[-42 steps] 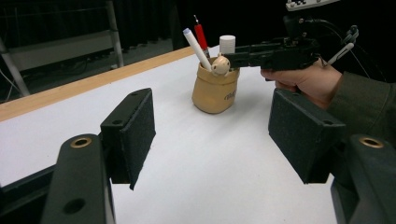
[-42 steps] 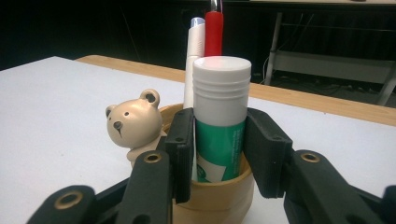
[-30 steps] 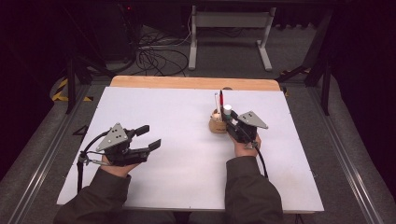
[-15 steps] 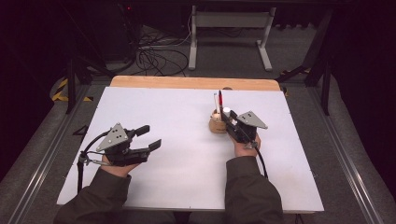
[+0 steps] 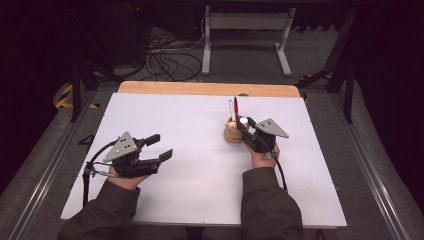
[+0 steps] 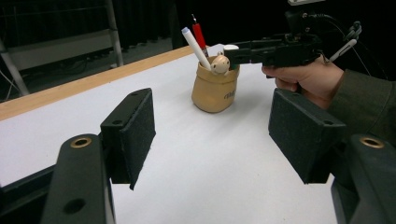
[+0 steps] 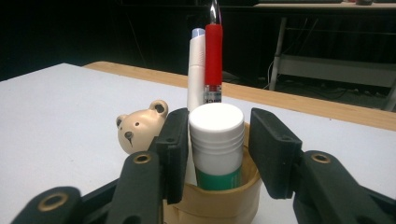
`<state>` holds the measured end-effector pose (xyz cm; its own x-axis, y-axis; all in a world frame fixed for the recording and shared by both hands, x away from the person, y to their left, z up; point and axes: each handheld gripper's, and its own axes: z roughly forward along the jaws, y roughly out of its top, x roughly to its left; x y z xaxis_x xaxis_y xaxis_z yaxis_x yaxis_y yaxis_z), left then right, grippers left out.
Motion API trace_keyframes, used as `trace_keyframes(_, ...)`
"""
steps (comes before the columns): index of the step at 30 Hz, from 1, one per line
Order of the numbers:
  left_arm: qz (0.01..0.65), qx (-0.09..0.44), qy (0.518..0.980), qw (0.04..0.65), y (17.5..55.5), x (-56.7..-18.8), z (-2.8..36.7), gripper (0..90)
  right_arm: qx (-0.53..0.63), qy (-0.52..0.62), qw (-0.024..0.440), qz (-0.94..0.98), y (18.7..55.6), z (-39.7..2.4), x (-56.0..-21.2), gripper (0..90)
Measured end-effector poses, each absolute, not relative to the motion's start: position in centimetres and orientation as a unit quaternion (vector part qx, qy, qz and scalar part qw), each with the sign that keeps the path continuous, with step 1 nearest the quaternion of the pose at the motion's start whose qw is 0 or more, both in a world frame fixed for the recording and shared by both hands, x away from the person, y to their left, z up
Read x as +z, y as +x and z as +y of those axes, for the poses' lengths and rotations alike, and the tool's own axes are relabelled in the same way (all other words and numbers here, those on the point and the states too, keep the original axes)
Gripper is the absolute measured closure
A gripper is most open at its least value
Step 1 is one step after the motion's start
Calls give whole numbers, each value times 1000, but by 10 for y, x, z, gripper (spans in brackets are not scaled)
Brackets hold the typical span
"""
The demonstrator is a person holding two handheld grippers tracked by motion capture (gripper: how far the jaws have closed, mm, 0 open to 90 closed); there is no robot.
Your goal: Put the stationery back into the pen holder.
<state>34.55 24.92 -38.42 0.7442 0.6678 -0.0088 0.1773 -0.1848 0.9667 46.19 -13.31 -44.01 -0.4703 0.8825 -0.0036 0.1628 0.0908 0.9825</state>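
1. the glue stick (image 7: pixel 217 144) stands upright in the holder (image 5: pixel 233 134), toward the far right of the tabletop (image 5: pixel 200 150). white cap up, green body below, bottom hidden inside the holder.
2. your right gripper (image 7: pixel 219 140) has its fingers (image 7: pixel 173 142) either side of the cap. a gap shows on the right side; on the left the pad looks at or near touching, can't tell for sure. so parted, not clamped yet.
3. your left gripper (image 5: pixel 159 147) hovers over the near left of the tabletop, well apart from the holder, fingers spread wide, nothing held.
4. handling, my guess: the stick is light, rigid plastic, smooth and round, so it can slip or twist between flat pads. not fragile.
5. take it on the ribbed band just under the cap or on the body, not on the cap alone: the cap may pull off.
6. lift straight up. the white pen (image 7: pixel 196 70) and red pen (image 7: pixel 214 60) stand just behind it in the same holder, and a tilt would rake them.
7. the holder looks light, with a bear head (image 7: pixel 140 128) on its rim. it may ride up with the stick. your left gripper is free to steady it.
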Motion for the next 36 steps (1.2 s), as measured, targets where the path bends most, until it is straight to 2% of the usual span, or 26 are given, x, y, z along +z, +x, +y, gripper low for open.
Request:
trace_keyframes(15, 286, 216, 738, 572, 345, -383, 250, 323, 551, 383, 335, 661, 458, -132, -433, 527)
trace_keyframes(36, 287, 216, 736, 574, 345, -382, 252, 321, 565, 371, 316, 667, 450, -131, -424, 433)
